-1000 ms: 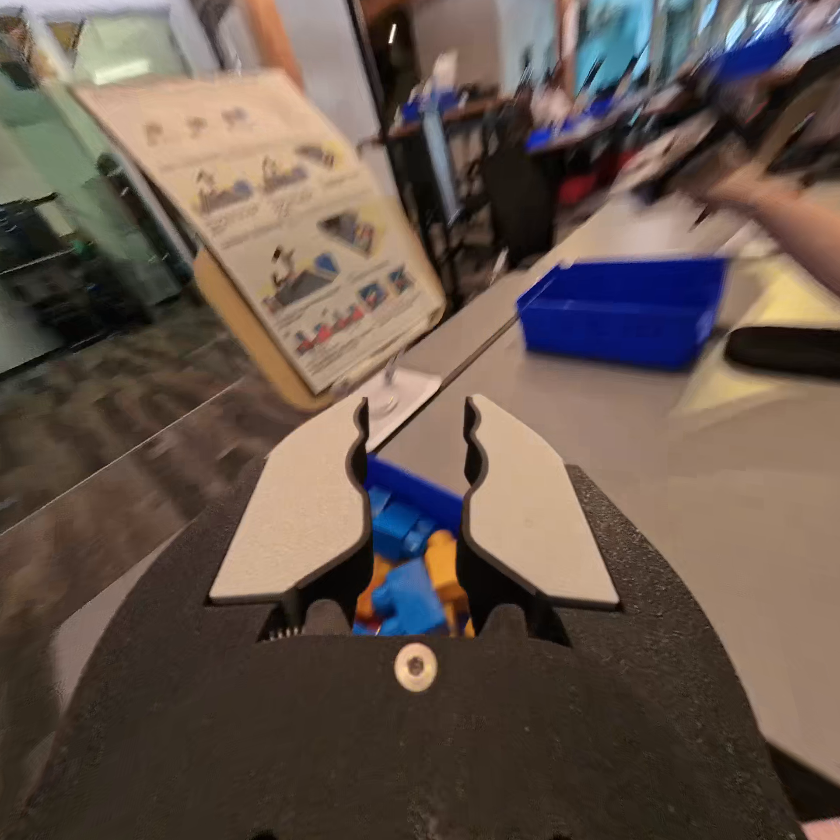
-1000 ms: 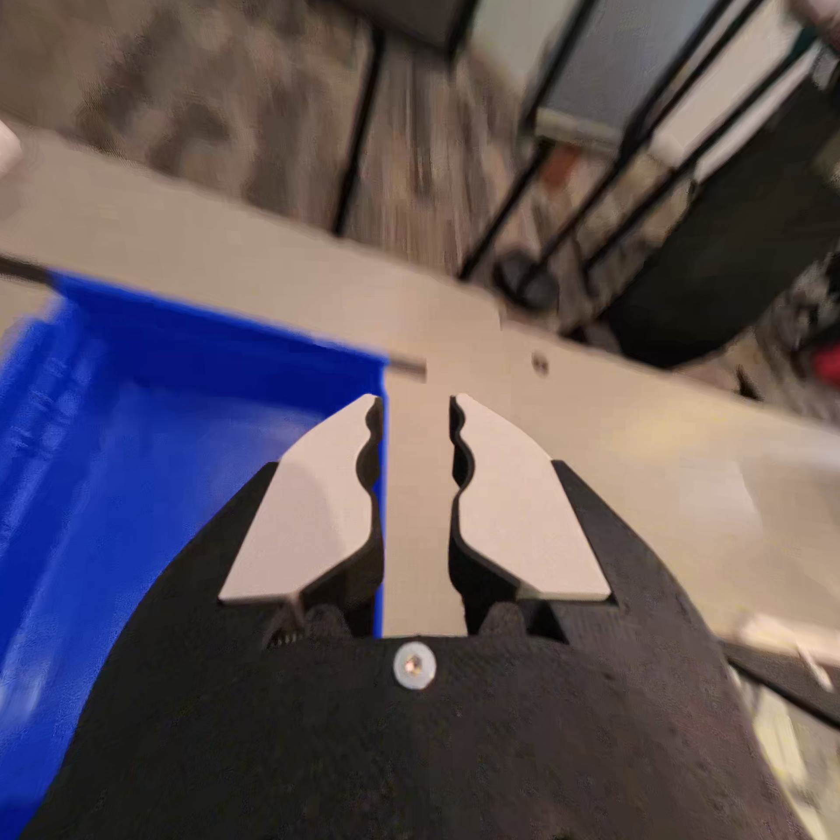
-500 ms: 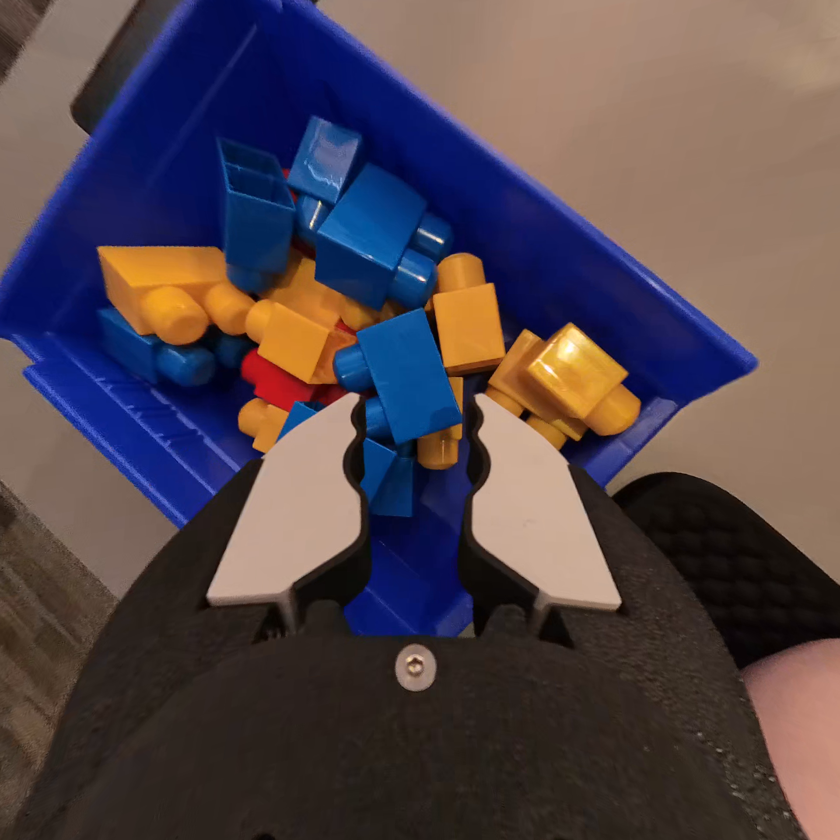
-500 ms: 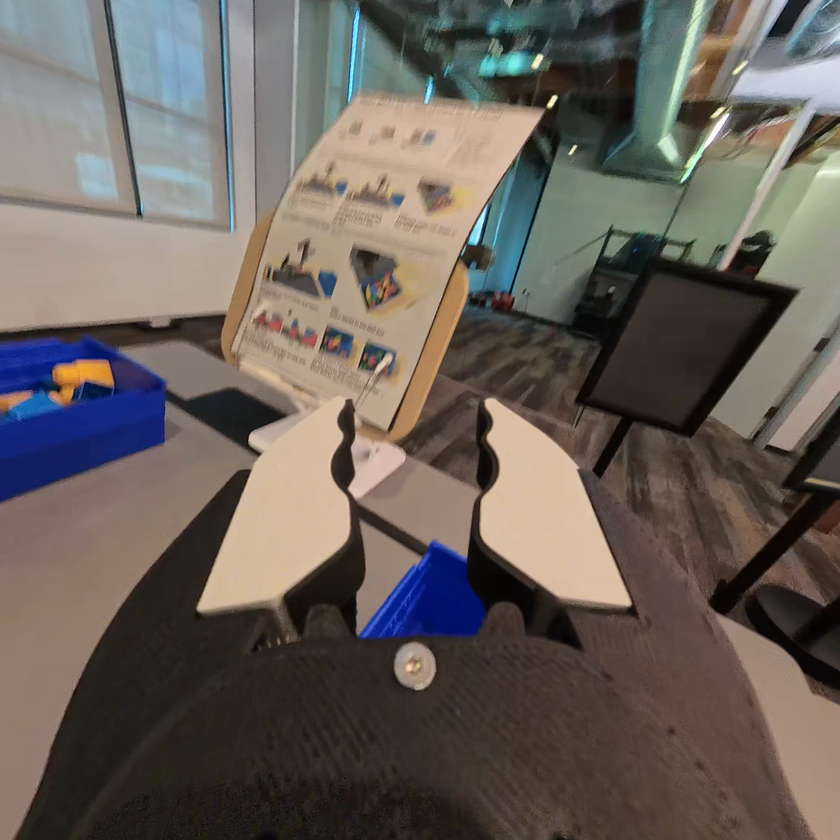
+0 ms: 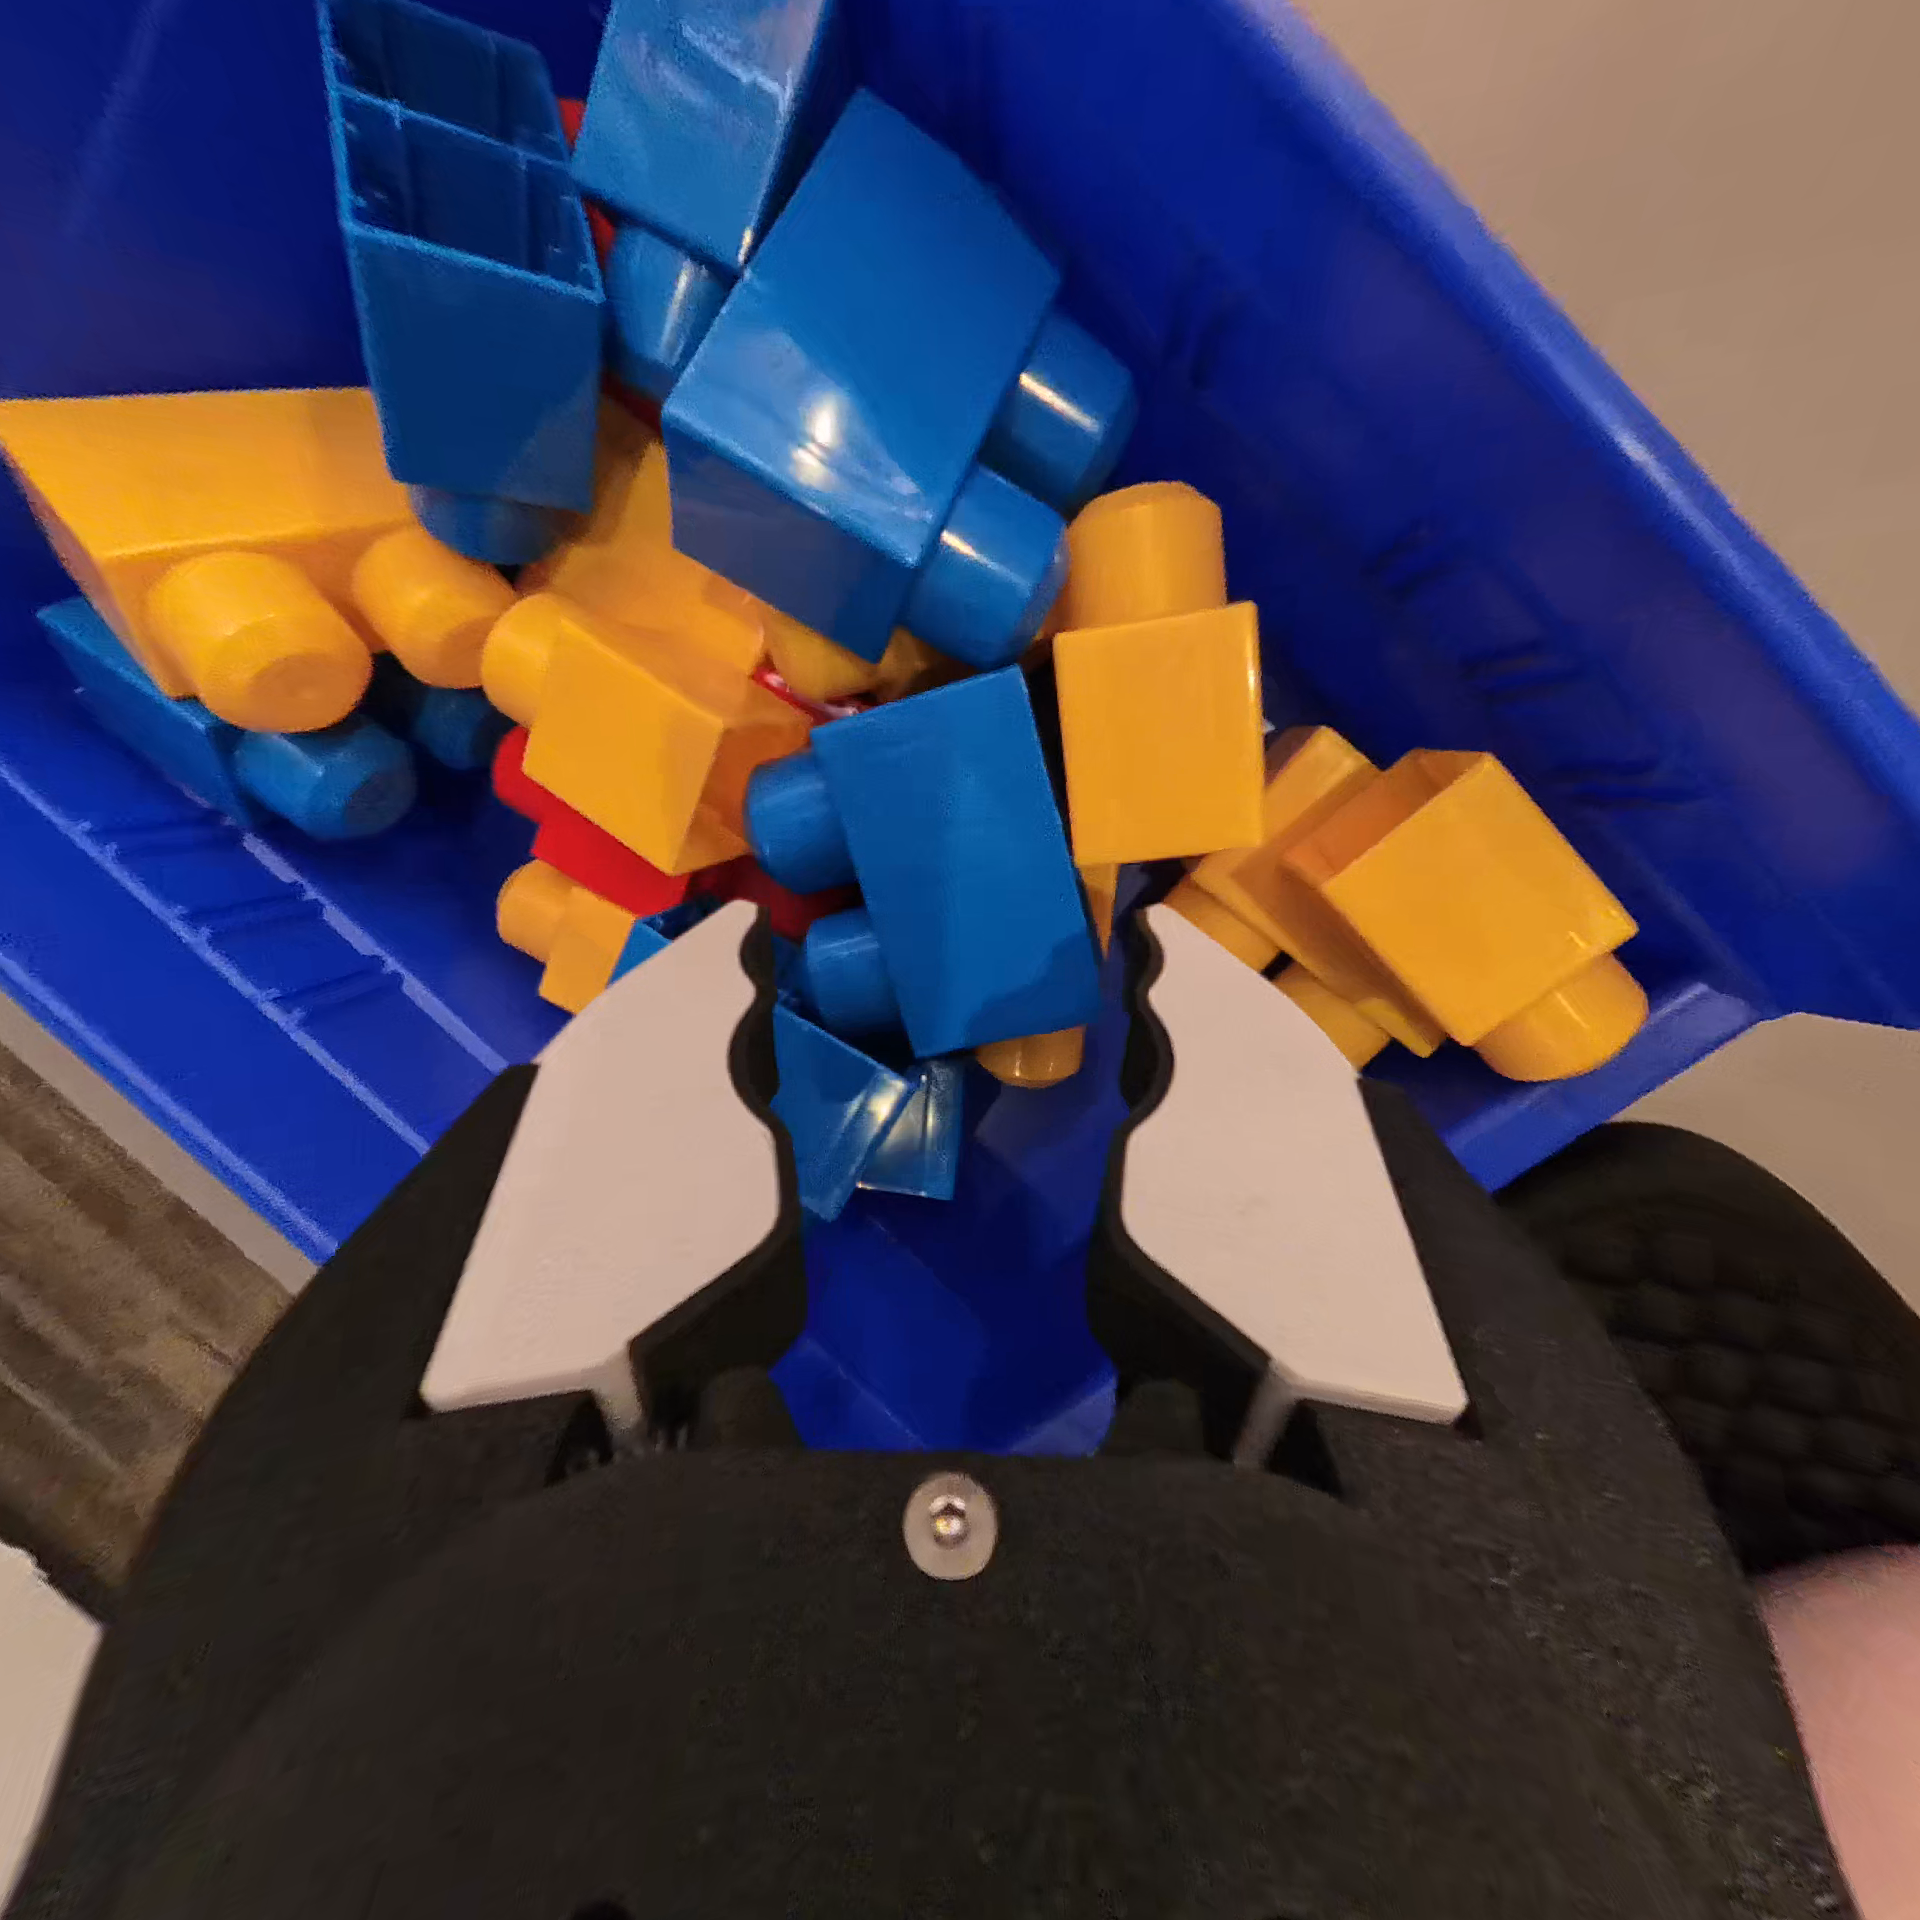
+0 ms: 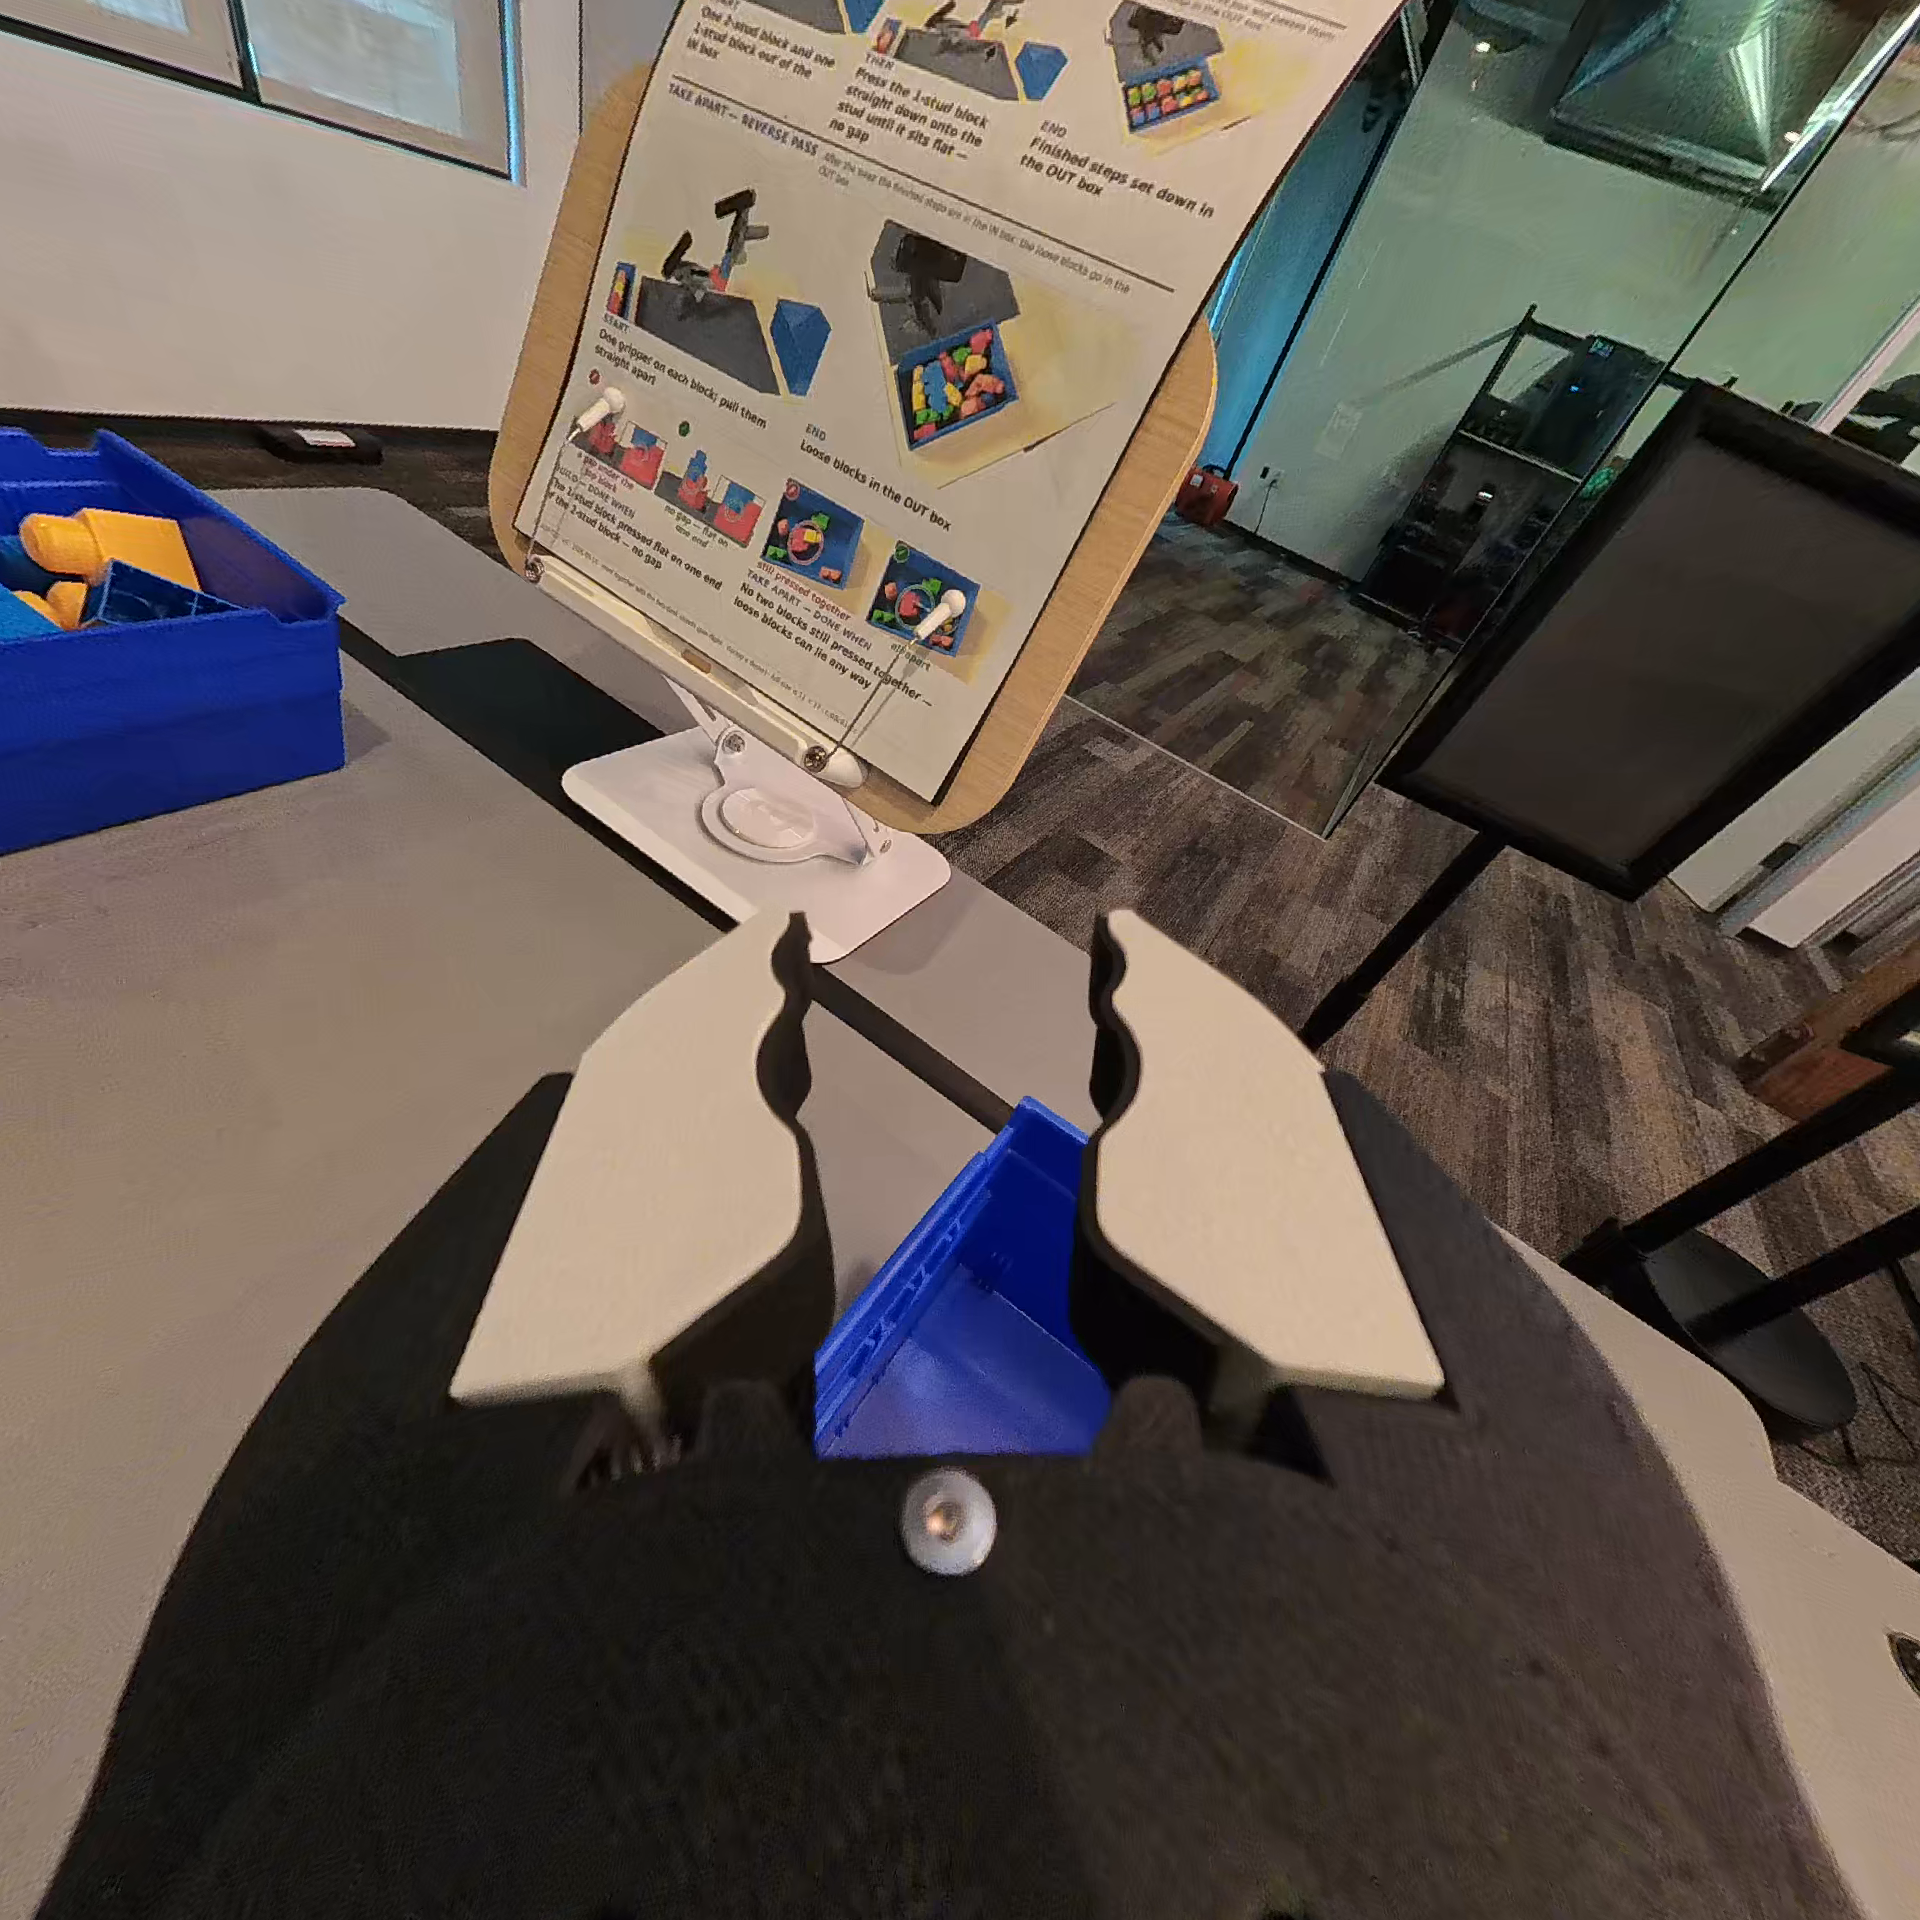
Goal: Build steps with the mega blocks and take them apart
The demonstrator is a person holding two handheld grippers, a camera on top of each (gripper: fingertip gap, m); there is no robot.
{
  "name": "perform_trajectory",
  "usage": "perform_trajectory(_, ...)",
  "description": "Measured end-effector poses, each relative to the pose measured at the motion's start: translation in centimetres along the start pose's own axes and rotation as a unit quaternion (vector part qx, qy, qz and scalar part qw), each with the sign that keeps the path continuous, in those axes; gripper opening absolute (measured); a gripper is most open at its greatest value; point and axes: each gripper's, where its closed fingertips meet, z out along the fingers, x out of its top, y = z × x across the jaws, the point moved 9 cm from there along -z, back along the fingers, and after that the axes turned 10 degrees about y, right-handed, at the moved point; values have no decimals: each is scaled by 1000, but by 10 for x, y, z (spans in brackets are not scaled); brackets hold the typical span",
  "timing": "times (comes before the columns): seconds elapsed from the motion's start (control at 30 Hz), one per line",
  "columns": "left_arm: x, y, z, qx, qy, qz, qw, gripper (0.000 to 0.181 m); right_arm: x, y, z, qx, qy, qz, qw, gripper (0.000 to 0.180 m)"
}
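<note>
Blue bin (image 5: 1455, 436) on the grey tabletop (image 5: 1714, 156), full of loose mega blocks (image 5: 862, 364): many blue, many yellow, a bit of red (image 5: 592, 842) down under. None stuck into steps. One blue block (image 5: 956, 862) on top of the pile, studs to the left, right by the tips of the left hand-held gripper (image 5: 940, 940). Yellow block (image 5: 1455, 894) against the bin's near corner.

Second blue bin (image 6: 966, 1309) just under the right hand-held gripper (image 6: 945, 956); only a corner seen, nothing seen inside. First bin off to the left there, with yellow and blue blocks.

Paper sheet on a wooden board (image 6: 862, 416), propped on a white stand (image 6: 769, 831) at the tabletop's far edge. Patterned carpet (image 6: 1351, 779), glass walls and a dark sign (image 6: 1683, 644) past it.

Left hand-held gripper tipped down into the bin, spread wide, holding nothing. Right hand-held gripper level over the tabletop, spread wide too, holding nothing.
</note>
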Motion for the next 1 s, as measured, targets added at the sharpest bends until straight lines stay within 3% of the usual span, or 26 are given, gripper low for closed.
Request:
perform_trajectory(0.23, -10, -4, 25, -22, -65, -27, 997, 69, -4, -5, 3, 13, -15, -1, 1000, 52)
perform_trajectory(0.4, -11, -2, 18, -24, -87, -13, 996, 68, -6, -10, 6, 23, -26, -12, 999, 52)
perform_trajectory(0.63, 1, -2, -29, 53, -13, 5, 999, 68, -10, -21, 14, 38, -43, -21, 998, 52)
perform_trajectory(0.73, 22, 18, -55, 88, 45, 67, 993, 68, -7, -35, 18, 65, -32, -2, 997, 52)
perform_trajectory(0.8, 48, 43, -65, 93, 100, 138, 981, 68, -2, -53, 23, 122, -21, 64, 990, 52)
perform_trajectory(0.9, 92, 98, -65, 60, 167, 250, 952, 68, 5, -90, 31, 257, -21, 226, 940, 52)
perform_trajectory(1.0, 126, 158, -47, -2, 224, 349, 910, 68, 5, -125, 39, 376, -41, 385, 842, 53)
